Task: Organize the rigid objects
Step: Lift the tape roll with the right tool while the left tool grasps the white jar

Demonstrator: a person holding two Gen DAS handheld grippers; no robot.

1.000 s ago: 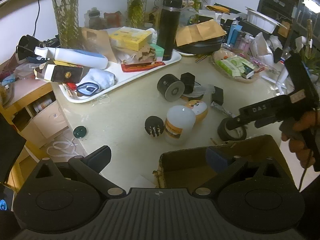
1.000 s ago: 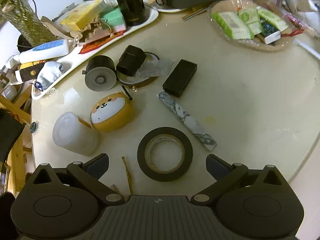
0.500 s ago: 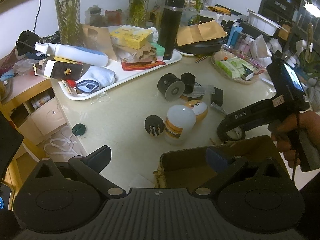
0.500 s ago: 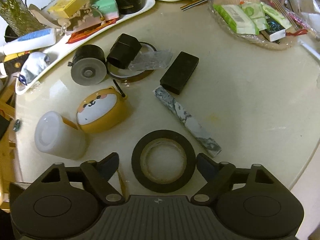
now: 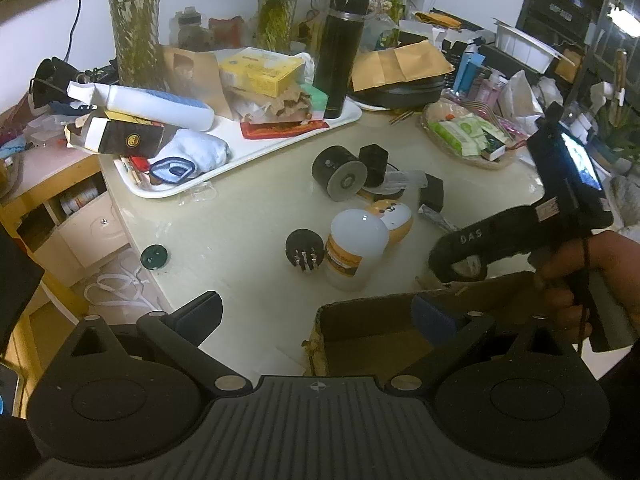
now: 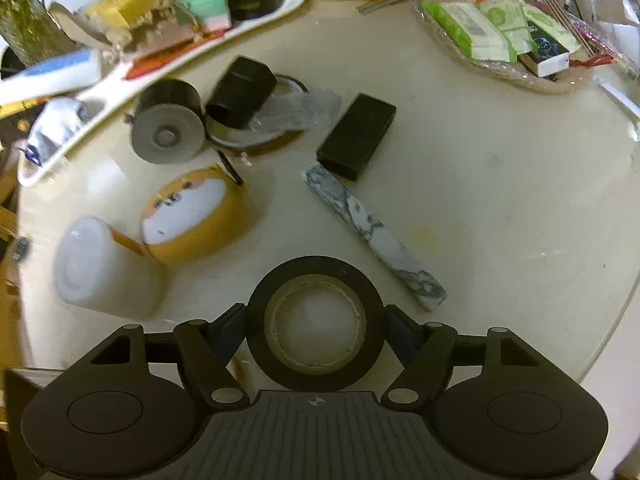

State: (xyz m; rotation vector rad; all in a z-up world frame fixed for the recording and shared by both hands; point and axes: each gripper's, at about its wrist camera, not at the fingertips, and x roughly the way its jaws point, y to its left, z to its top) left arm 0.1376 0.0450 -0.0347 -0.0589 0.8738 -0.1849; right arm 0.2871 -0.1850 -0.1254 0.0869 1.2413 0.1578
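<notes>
Our right gripper is closing on the tape roll, pads touching both sides. Our left gripper hangs spread over the box.

Desk: smooth, glossy cream top, reflects light. Tape roll between the right claw fingers: matt black outer band, brown cardboard core. Bar beyond the claw: polished, grey-white marbled. Box further out: matt black. Frosted white plastic jar to the claw's left. Cardboard box under the left claw: rough, frayed brown edge.
</notes>
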